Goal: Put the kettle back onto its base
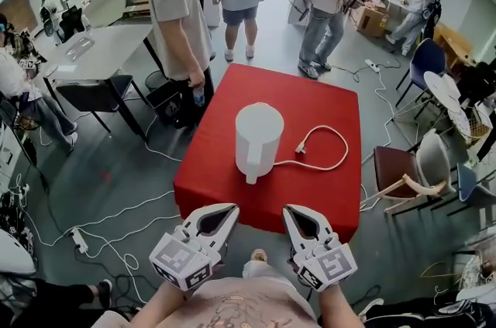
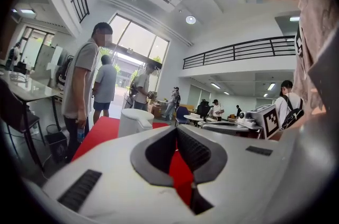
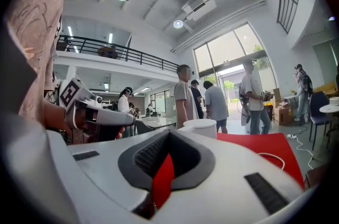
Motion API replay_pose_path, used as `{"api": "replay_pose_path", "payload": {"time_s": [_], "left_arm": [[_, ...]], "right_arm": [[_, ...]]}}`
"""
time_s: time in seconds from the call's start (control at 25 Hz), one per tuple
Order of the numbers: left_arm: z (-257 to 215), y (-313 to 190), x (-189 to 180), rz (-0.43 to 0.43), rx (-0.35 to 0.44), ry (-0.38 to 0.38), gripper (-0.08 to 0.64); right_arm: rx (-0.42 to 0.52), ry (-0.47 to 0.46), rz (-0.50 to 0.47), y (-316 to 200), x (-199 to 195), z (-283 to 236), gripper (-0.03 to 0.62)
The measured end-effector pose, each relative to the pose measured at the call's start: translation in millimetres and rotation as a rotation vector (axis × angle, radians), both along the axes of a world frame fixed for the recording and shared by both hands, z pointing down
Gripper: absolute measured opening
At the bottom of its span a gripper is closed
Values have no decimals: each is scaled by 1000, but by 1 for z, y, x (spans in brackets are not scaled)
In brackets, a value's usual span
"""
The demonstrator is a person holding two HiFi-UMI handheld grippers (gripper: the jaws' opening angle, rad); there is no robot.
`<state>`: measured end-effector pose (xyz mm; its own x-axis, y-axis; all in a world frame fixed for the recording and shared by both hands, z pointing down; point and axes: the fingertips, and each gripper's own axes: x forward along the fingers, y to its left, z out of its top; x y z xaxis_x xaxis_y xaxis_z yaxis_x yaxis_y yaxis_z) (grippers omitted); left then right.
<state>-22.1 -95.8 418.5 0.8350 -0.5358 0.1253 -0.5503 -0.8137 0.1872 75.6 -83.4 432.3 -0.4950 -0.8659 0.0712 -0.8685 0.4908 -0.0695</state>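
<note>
A white kettle [image 1: 258,139] stands upright in the middle of a red-covered table [image 1: 325,109], its handle turned toward me. A white cord [image 1: 333,152] loops from the kettle's foot to a loose plug [image 1: 301,149]. I cannot make out a separate base under the kettle. My left gripper [image 1: 232,207] and right gripper [image 1: 287,208] hover side by side at the table's near edge, both shut and empty, well short of the kettle. The kettle [image 2: 135,121] shows ahead of the left gripper [image 2: 176,128], and the kettle [image 3: 200,126] also sits beyond the right gripper [image 3: 169,132].
A person in a grey shirt [image 1: 177,16] stands at the table's far left corner, with others further back. Chairs [image 1: 422,164] stand to the right. Cables and a power strip [image 1: 80,241] lie on the floor to the left. A grey table [image 1: 101,51] is at the far left.
</note>
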Motion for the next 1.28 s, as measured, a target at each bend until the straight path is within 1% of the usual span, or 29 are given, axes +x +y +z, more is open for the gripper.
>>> {"api": "replay_pose_path", "payload": {"time_s": [0.16,0.4,0.52,0.64,0.72,0.88,1.04,1.16,1.28], "left_arm": [[2,20,-14,17,5,0,-11],[3,54,-25,36,9,19,-11],[4,68,-33,36,4,22,-11],[4,85,-41,39,0,22,-11],[1,96,-46,40,4,16,-11],[-5,110,-54,18,46,-9,-11],[-5,126,-50,7,35,-1,-11],[-5,136,-47,-3,38,-1,-11],[-5,144,-43,-7,38,-4,-11]], "right_arm": [[-6,-8,36,21,-11,-1,3],[-16,-30,93,64,-24,-6,3],[1,-22,148,86,-30,-12,3],[-1,-14,207,106,-37,-13,3],[-9,-20,208,118,-46,-14,3],[-1,-4,162,135,-64,-15,3],[-2,24,144,146,-74,-14,3],[-4,20,163,153,-75,-13,3],[-4,7,154,161,-77,-10,3]]}}
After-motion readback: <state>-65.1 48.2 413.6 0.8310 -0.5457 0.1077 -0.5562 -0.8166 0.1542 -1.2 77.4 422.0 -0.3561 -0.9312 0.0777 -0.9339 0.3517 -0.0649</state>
